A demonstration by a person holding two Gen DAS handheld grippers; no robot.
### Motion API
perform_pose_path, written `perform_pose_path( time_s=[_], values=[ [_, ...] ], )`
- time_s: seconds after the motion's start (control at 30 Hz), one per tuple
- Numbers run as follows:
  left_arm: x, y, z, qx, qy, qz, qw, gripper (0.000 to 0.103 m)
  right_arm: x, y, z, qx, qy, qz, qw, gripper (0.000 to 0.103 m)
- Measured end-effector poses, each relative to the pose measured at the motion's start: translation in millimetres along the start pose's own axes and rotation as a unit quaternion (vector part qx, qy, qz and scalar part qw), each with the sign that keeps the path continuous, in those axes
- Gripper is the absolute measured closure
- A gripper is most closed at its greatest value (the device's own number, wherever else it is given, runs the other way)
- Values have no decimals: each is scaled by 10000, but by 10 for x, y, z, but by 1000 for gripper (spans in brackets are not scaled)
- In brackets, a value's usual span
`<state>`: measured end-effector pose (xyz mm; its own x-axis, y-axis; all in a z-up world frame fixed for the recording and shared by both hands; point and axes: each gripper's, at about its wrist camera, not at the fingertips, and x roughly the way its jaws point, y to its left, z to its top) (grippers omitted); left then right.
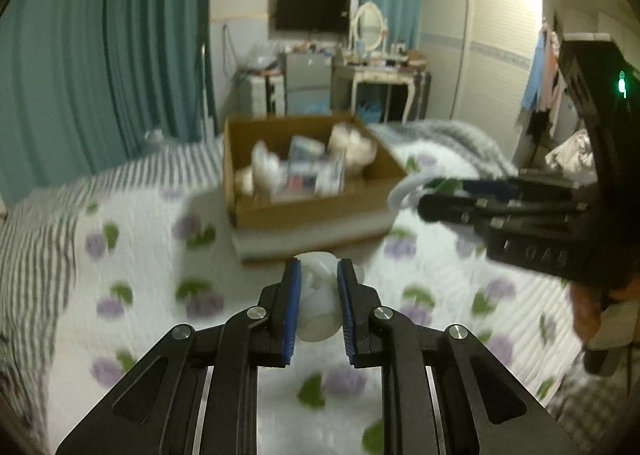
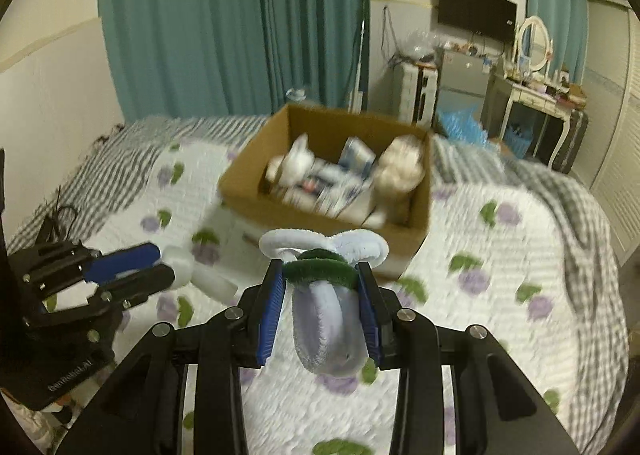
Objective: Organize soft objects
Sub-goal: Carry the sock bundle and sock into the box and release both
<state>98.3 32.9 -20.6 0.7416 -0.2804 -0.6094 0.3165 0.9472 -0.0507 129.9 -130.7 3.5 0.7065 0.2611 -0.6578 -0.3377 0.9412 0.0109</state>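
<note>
Directly ahead of both jaws sits the cardboard box [image 2: 332,191]. The right gripper [image 2: 323,309] clamps a lavender plush [image 2: 328,331]; the left gripper [image 1: 319,305] clamps a white plush [image 1: 318,303], slightly nearer the box.

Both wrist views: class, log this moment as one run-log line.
left gripper: shut on white toy | right gripper: shut on fuzzy toy | box: on bed, holds items

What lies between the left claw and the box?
Only bare quilt. In the left wrist view, the left claw, shut on a white toy, faces the box with nothing else between.
</note>
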Motion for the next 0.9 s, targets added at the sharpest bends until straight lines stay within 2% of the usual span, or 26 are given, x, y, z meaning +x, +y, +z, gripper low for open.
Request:
perform_pose_path(
  time_s=[0.17,0.37,0.43,0.47,0.63,0.67,0.73,0.77,0.8,0.83,0.87,0.9],
  values=[
    [62,-52,572,164,-269,-45,9995,85,-42,-185,388,-64,-310,-176,9993,68],
    [486,5,1182,277,-421,67,9987,85,300,-401,863,-2,-486,-286,9984,68],
    [689,44,1282,313,-403,77,9987,84,523,-464,991,80,-462,-266,9985,68],
    [784,65,1313,344,-385,93,9986,79,652,-494,1036,125,-430,-262,9987,68],
    [1305,198,1319,421,-213,292,9985,78,1261,-608,1093,353,-226,-79,9991,66],
    [1410,215,1292,449,-167,385,9981,78,1324,-621,1077,395,-215,-73,9990,62],
    [1541,231,1233,537,-99,556,9970,78,1432,-647,1042,494,-174,-123,9986,42],
    [1594,245,1207,564,-73,615,9965,73,1454,-666,1020,540,-210,-171,9982,31],
    [1632,257,1184,574,-46,640,9963,66,1458,-696,999,593,-278,-197,9977,30],
    [1658,283,1162,554,-19,652,9963,46,1456,-725,983,635,-299,-212,9973,30],
    [1672,315,1145,491,-7,659,9966,30,1447,-740,976,668,-306,-224,9970,30],
    [1675,334,1141,435,1,663,9969,28,1414,-761,975,691,-332,-240,9968,30]
  ],
)
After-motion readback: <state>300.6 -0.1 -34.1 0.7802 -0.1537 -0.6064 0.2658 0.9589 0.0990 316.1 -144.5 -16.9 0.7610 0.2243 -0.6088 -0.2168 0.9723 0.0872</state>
